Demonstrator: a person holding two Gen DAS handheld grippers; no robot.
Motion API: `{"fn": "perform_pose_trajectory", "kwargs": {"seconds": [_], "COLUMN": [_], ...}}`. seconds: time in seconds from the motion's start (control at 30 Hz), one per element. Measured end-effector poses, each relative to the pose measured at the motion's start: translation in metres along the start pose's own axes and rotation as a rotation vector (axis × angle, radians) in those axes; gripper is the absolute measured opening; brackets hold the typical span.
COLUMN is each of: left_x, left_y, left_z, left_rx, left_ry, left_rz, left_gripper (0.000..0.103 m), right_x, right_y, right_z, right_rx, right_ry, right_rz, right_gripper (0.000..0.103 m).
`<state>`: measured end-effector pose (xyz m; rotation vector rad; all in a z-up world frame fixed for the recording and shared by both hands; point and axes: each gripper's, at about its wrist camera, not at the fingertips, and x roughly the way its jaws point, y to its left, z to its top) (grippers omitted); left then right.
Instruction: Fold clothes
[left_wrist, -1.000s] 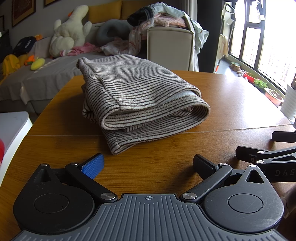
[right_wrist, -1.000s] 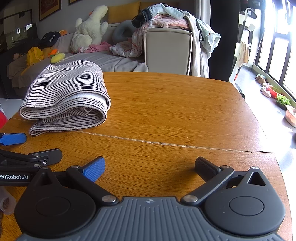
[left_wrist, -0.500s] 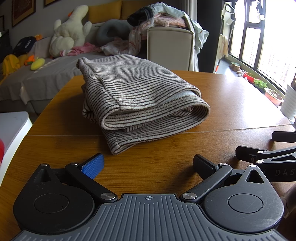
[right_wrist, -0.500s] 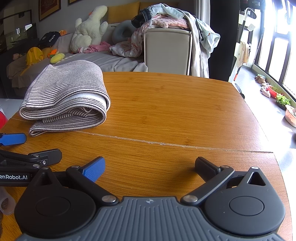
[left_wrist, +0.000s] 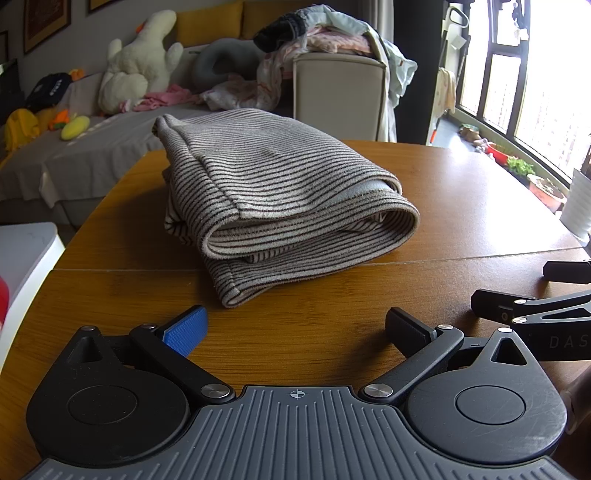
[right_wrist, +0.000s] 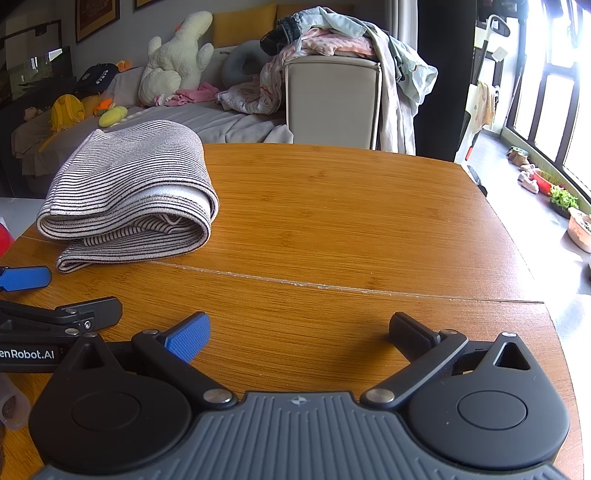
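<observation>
A grey striped garment (left_wrist: 273, 199) lies folded in a thick bundle on the wooden table (left_wrist: 443, 192). It also shows in the right wrist view (right_wrist: 129, 195), at the table's left. My left gripper (left_wrist: 295, 328) is open and empty, low over the table just in front of the bundle. My right gripper (right_wrist: 299, 332) is open and empty, to the right of the bundle and apart from it. Each gripper's fingers (left_wrist: 517, 306) (right_wrist: 66, 314) show at the edge of the other's view.
A seam (right_wrist: 332, 286) runs across the table. Beyond the far edge stand a beige chair (right_wrist: 332, 99) heaped with clothes and a sofa (left_wrist: 92, 147) with plush toys. A white surface (left_wrist: 26, 251) sits at the left, windows and potted plants (right_wrist: 561, 199) at the right.
</observation>
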<state>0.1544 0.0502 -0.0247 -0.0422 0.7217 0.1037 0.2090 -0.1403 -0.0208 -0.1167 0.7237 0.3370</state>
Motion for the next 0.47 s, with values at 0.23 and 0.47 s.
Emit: {"fn": "perform_pose_trajectory", "kwargs": {"seconds": [0.23, 0.47], "left_x": [-0.0001, -0.0001], "left_y": [-0.0002, 0.0021], "left_z": [0.0, 0.0], "left_rx": [0.001, -0.004], "left_ry": [0.0, -0.003], "left_rz": [-0.001, -0.02], "left_gripper": [0.103, 0.103], "right_x": [-0.0003, 0.0012], "right_y": [0.0003, 0.0003], "right_z": [-0.0006, 0.0006], "right_rx": [-0.001, 0.003], "right_ry": [0.001, 0.001], "right_rz": [-0.001, -0.008], "right_gripper": [0.103, 0.103]}}
